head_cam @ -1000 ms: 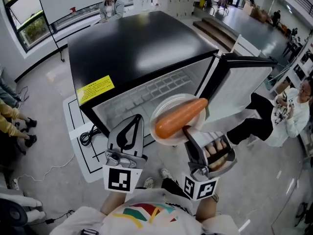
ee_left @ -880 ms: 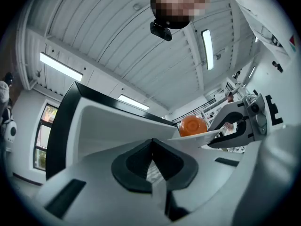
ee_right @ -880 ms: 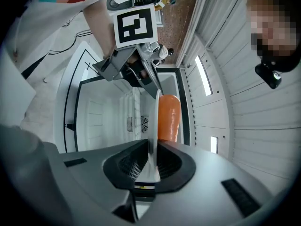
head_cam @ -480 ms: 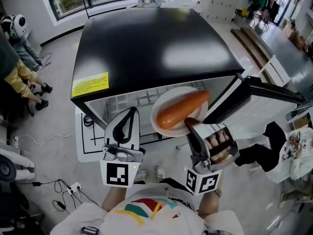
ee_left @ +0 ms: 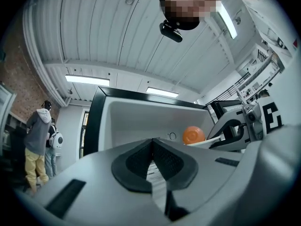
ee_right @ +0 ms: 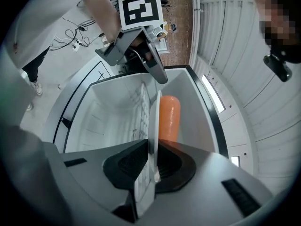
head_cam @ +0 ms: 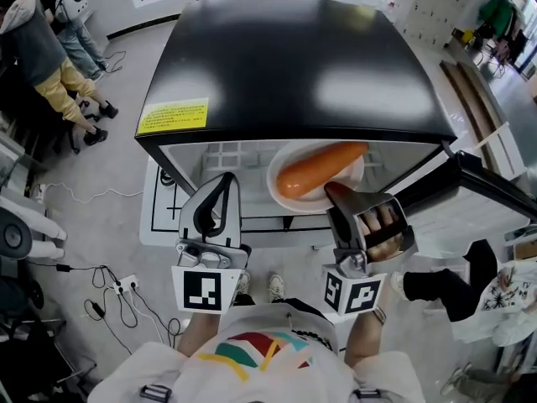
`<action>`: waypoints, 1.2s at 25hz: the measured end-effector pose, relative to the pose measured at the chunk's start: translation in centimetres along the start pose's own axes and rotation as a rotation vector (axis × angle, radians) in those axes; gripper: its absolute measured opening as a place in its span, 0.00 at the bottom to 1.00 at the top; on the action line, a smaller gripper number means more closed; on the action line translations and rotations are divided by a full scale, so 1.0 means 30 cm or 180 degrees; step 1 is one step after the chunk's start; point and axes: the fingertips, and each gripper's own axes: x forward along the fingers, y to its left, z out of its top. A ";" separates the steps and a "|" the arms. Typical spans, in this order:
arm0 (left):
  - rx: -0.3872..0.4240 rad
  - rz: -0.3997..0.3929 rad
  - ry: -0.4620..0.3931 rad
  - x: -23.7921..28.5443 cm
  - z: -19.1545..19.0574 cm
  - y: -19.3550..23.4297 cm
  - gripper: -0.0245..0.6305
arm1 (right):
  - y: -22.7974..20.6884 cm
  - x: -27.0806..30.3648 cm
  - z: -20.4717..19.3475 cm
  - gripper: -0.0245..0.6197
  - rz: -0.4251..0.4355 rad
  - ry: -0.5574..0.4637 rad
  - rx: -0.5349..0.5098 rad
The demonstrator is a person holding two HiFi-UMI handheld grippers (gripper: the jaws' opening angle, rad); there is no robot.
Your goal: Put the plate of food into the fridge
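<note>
A white plate (head_cam: 285, 193) carries a long orange piece of food (head_cam: 321, 168). My right gripper (head_cam: 336, 193) is shut on the plate's near rim and holds it level at the mouth of the open fridge (head_cam: 294, 57). Looking along the jaws in the right gripper view, the plate (ee_right: 152, 121) is edge-on between the pads, with the food (ee_right: 169, 117) beyond it and the white fridge interior (ee_right: 108, 112) behind. My left gripper (head_cam: 225, 180) is shut and empty, to the left of the plate. Its own view shows the shut jaws (ee_left: 152, 142), the food (ee_left: 193, 135) and the fridge cavity (ee_left: 136, 121).
The fridge door (head_cam: 470, 200) stands open at the right. Wire shelves (head_cam: 235, 154) line the inside. People stand at the upper left (head_cam: 50, 32), and a seated person's leg (head_cam: 436, 288) is at the lower right. Cables and a power strip (head_cam: 126, 288) lie on the floor.
The plate and my right gripper have moved forward to the fridge opening. My left gripper has also come closer to the opening. The fridge now fills more of the head view.
</note>
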 end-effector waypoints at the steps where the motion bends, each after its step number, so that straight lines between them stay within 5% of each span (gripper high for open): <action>1: -0.0002 0.0031 0.0002 -0.003 0.000 0.006 0.05 | 0.002 0.007 -0.002 0.10 0.0013 -0.0006 0.0002; 12: -0.0035 0.0154 0.0049 -0.028 -0.017 0.054 0.05 | 0.014 0.110 0.023 0.10 0.0164 -0.0056 -0.0038; 30: -0.0139 0.0017 -0.0005 -0.003 -0.023 0.105 0.05 | 0.015 0.279 0.006 0.11 0.0455 0.0245 0.0076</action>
